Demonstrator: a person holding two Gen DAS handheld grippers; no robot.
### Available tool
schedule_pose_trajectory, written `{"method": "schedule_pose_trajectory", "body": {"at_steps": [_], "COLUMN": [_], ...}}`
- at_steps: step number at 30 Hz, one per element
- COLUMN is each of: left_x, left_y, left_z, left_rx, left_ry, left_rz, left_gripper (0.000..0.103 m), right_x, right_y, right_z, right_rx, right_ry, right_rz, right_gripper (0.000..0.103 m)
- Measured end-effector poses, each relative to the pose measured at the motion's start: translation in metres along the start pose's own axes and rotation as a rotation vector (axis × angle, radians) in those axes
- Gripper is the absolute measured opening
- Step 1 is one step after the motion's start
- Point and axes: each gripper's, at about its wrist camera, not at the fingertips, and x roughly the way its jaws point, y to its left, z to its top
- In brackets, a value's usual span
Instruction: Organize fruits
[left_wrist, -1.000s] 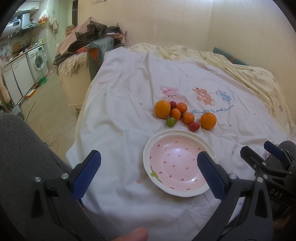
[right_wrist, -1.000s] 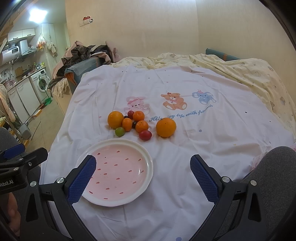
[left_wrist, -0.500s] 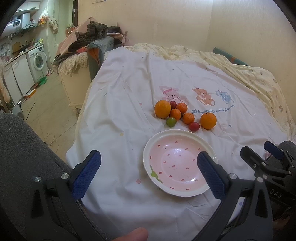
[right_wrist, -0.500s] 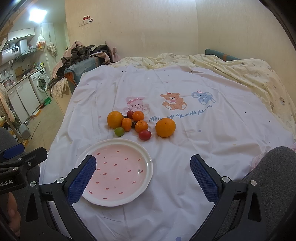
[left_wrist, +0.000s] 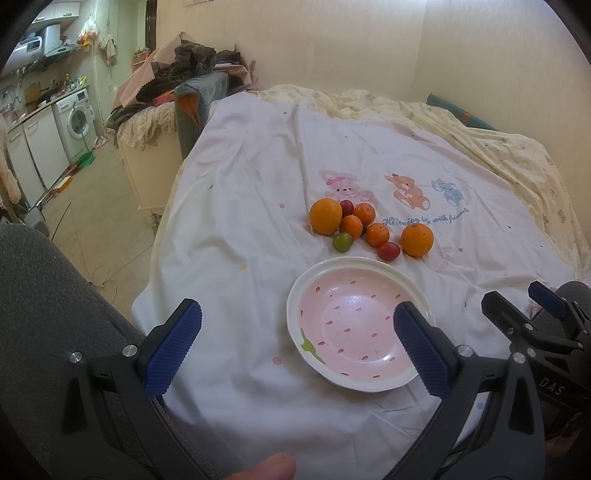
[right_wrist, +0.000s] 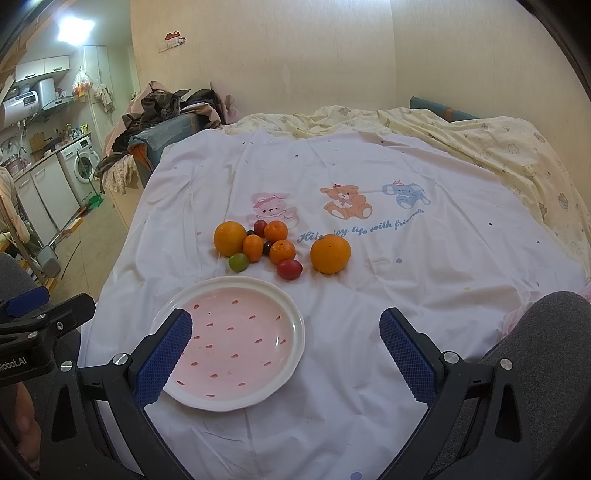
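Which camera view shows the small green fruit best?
The right wrist view: the green fruit lies unobstructed near the frame's middle, just beyond the plate, beside a large orange. The left wrist view shows it whole too, only somewhat smaller, also unobstructed.

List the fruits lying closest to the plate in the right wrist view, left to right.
green fruit → red fruit → large orange, all on the sheet just beyond the plate, which holds no fruit.
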Motion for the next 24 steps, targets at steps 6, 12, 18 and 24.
{"method": "schedule_pose_trajectory", "body": {"at_steps": [6, 12, 18, 24], "left_x": [0.0, 0.001, 0.003, 0.015], "left_y": [0.0, 0.0, 0.003, 0.001], "left_z": [0.0, -0.001, 0.001, 0.009], "left_rx": [-0.001, -0.002, -0.017, -0.02], "left_ry": [0.0, 0.003, 0.019, 0.071], "left_rz": [0.001, 0.002, 0.0, 0.006], "left_gripper": [0.103, 0.103, 0.103, 0.103], "right_x": [0.0, 0.0, 0.0, 0.006], "right_y": [-0.002, -0.002, -0.008, -0.021], "right_z": [0.001, 0.0, 0.002, 0.003], "right_rx": [0.0, 0.0, 0.033, 0.094], "right_ry": [0.001, 0.001, 0.014, 0.047], "right_rz": [-0.001, -0.001, 0.004, 0.022], "right_gripper": [0.103, 0.103, 0.103, 0.103]}}
